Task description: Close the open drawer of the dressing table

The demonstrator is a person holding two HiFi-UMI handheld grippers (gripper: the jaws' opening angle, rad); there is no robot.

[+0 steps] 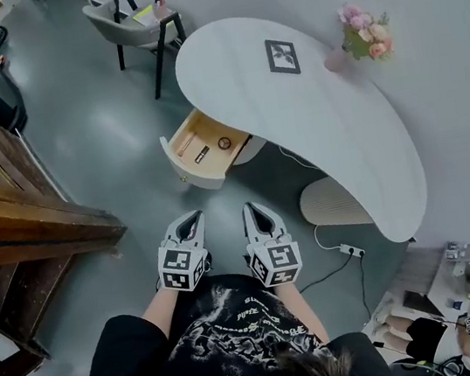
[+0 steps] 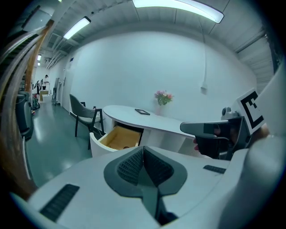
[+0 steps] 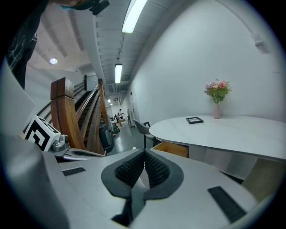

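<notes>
The white dressing table curves along the wall, and its drawer stands pulled out toward me, wooden inside, with small items lying in it. My left gripper and right gripper hang side by side over the floor, a short way in front of the drawer, both shut with nothing between the jaws. In the left gripper view the open drawer shows ahead past my left gripper, with the right gripper's body at the right edge. The right gripper view has the drawer just right of my right gripper.
A picture frame and a vase of pink flowers stand on the tabletop. A chair is beyond the table's far end. A wooden staircase fills the left. A power strip and cable lie on the floor by the ribbed table base.
</notes>
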